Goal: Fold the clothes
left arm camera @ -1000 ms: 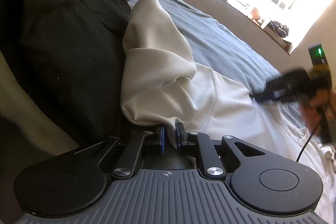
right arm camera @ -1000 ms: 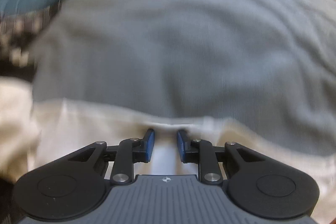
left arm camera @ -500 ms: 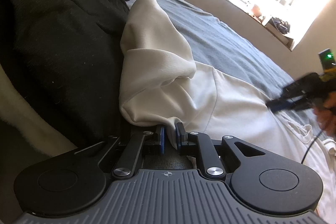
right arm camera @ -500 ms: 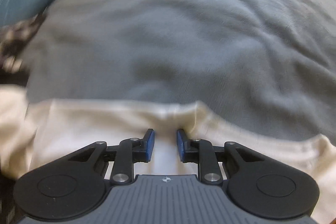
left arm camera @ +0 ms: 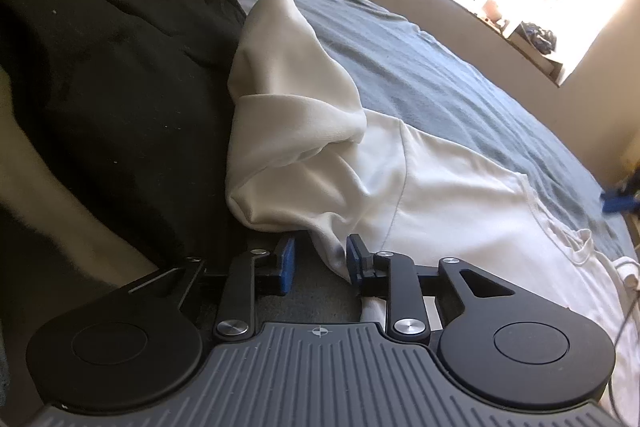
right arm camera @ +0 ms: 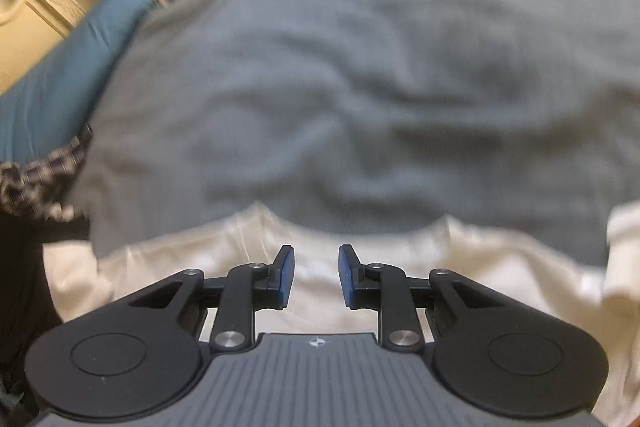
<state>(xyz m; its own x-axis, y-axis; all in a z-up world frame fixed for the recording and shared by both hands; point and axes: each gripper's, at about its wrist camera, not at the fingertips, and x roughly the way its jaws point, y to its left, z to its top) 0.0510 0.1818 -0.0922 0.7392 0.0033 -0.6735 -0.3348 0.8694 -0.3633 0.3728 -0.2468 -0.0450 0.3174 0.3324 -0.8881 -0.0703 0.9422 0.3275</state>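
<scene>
Shirt: white, soft, crumpled knit on grey bedspread.
Left gripper: jaws apart, cloth brushing one pad.
Right gripper: jaws apart, empty.

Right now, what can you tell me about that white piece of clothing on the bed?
The white garment looks like a soft cotton shirt, spread mostly flat on the grey-blue bedspread. One sleeve is bunched and folded up against a black cloth pile. A stitched seam and a ribbed neckline show. The left gripper stands open, a fold of fabric hanging against one pad. The right gripper hovers open over its edge.
</scene>
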